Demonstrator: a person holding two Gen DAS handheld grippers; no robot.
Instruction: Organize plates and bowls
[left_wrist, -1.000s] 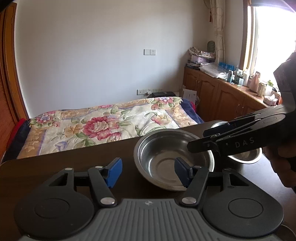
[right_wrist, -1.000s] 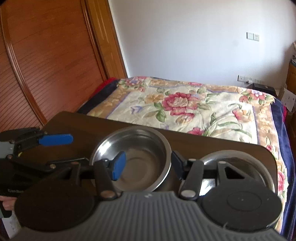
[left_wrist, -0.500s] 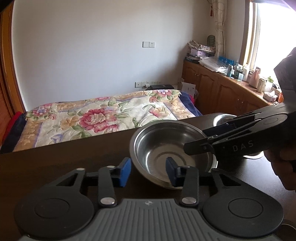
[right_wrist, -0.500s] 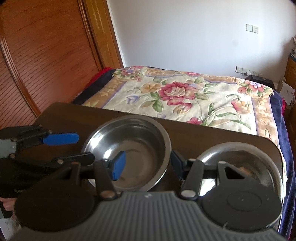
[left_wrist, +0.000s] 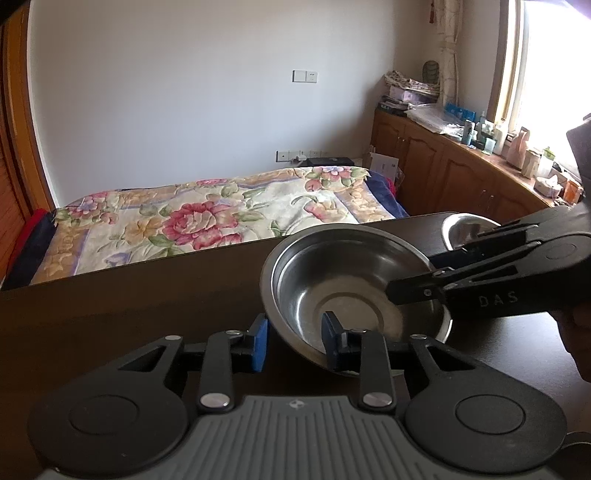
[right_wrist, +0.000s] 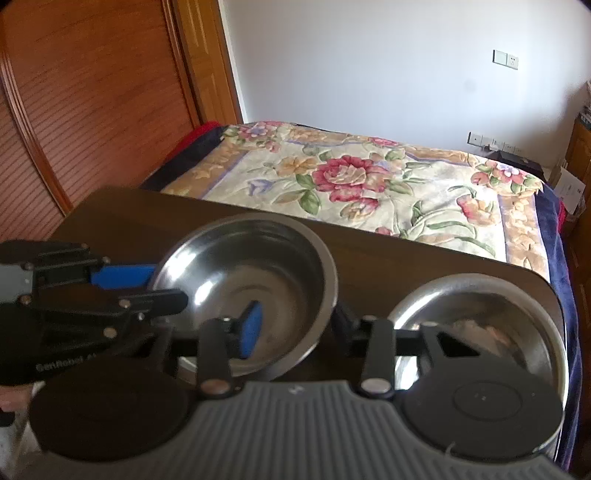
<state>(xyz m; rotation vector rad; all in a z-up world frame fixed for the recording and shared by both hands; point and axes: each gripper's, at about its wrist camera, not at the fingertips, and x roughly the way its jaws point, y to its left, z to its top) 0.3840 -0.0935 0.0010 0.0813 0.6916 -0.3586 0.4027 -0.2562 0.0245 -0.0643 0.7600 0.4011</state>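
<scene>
A steel bowl stands on the dark wooden table. My left gripper straddles its near left rim, with the blue pad just outside the wall and the other finger inside. The jaws are closing, and a thin gap still shows at the pad. My right gripper straddles the bowl's right rim, blue pad inside and black finger against the outer wall. It is closing too, and its pad stands apart from the wall. Each gripper shows in the other's view: the right gripper, the left gripper.
A second steel bowl sits on the table to the right, close to the right gripper. A bed with a floral cover lies past the table's far edge. A person's hand holds the right gripper.
Both grippers' jaws have narrowed around the bowl's rim, the left by much more. The bowl has stayed in place on the table.
</scene>
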